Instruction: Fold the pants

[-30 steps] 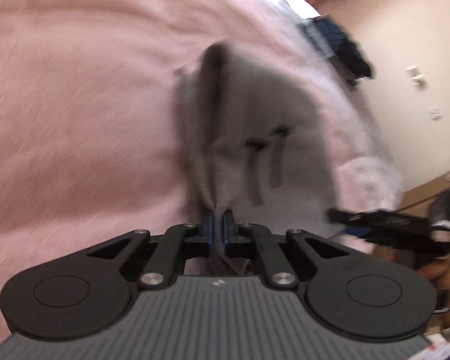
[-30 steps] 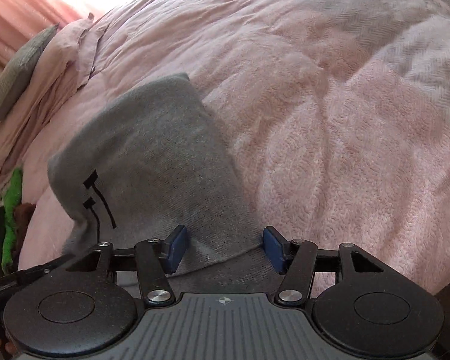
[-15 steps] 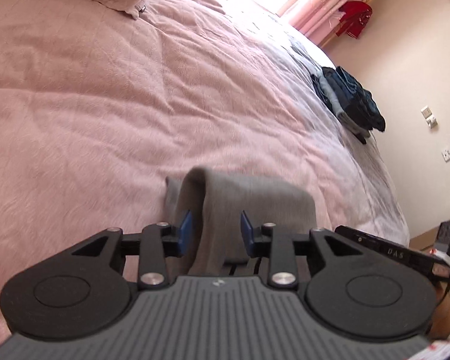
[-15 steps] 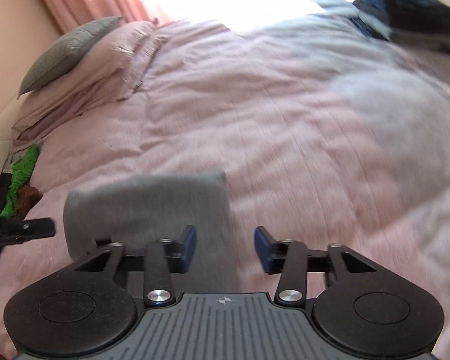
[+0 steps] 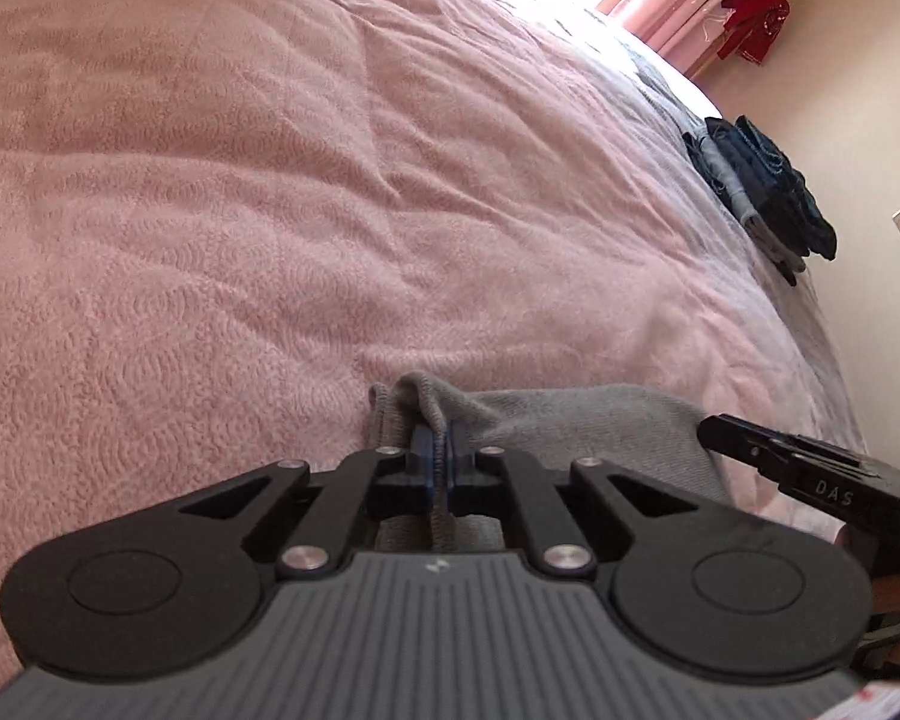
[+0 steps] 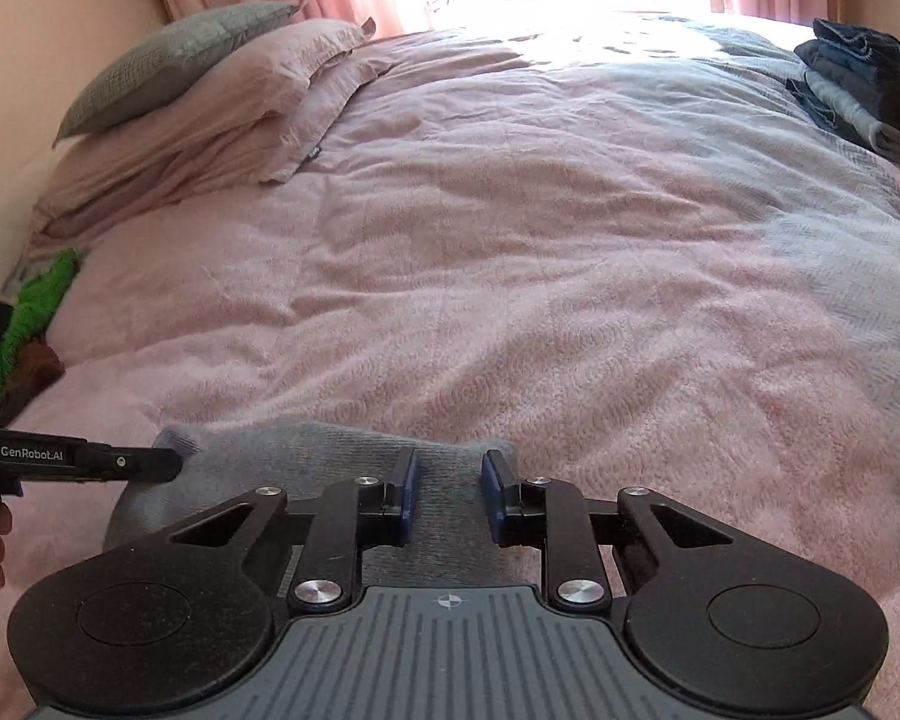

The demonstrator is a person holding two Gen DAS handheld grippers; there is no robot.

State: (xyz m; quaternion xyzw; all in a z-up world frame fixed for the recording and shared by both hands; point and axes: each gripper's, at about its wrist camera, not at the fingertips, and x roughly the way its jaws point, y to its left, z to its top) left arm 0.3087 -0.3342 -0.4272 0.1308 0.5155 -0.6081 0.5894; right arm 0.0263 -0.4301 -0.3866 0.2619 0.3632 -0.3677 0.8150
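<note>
- The grey pants (image 5: 570,426) are seen folded into a compact bundle at the near edge of the pink bedspread (image 5: 270,210), directly ahead of and beneath both tools.
- The left gripper (image 5: 441,459) is closed tight on a raised pinch of grey cloth at the bundle's left end; the fabric is seen squeezed between its blue pads.
- The right gripper (image 6: 448,495) has just been closing; its jaws stand partly apart over the bundle's right end, with cloth lying between and below the pads (image 6: 407,495), but no pressing on the cloth can be made out.
- The bundle's long axis is judged to run side to side, from one gripper to the other, so each hand is nearest to its own end.
- The coming move is judged to turn on the right jaws meeting cloth at the right end, matching the left hold, before the bundle is carried or folded once more.
- Counted: one pair of grey pants in work, two grippers, one stack of folded dark clothes (image 6: 864,84) at the far right of the bed, two pillows (image 6: 210,96), one heap of green and dark clothes (image 6: 24,330) at the left edge.
</note>
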